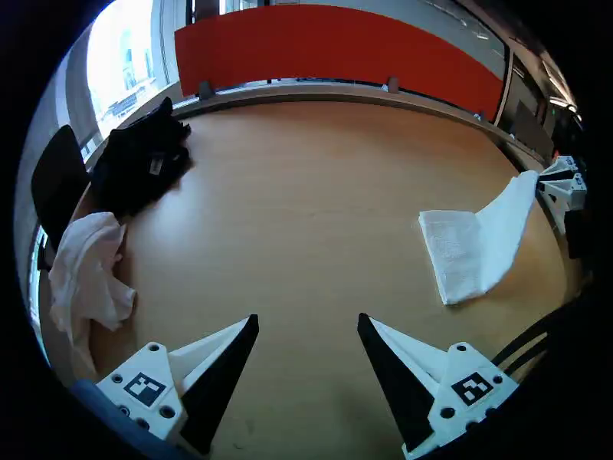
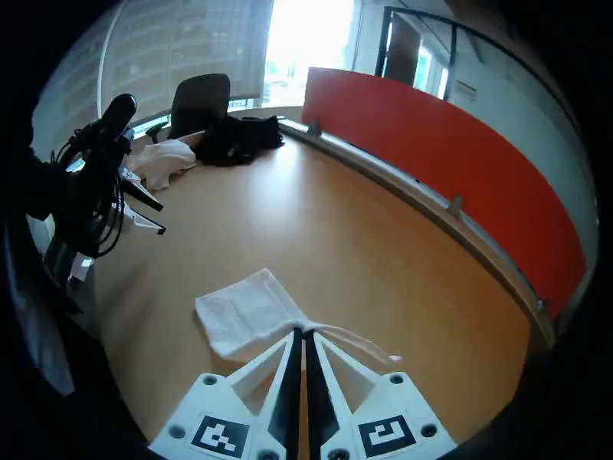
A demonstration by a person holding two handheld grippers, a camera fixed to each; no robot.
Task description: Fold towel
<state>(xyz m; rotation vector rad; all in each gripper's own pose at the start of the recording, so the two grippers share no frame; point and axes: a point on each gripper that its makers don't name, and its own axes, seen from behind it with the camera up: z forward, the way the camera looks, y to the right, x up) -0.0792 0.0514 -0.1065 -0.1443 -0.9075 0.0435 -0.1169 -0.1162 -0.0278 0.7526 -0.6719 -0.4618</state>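
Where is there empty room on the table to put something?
The wide bare wood in the middle of the table, between the white towel and the black clothes, is free. The corner with the black clothes and crumpled white cloth is crowded.

In the right gripper view we lose the near edge of the towel [image 2: 249, 310] where it slips between the pressed-together fingers of the right gripper [image 2: 303, 339], so how much cloth they pinch stays hidden. In the left gripper view that gripper is cut off at the picture's edge, its tips behind the lifted towel corner. The dark heap [image 1: 142, 157] at the far side of the table [image 1: 306, 199] is too shadowed for us to name, and the chair [image 1: 57, 188] beside it drops out of sight below the tabletop.
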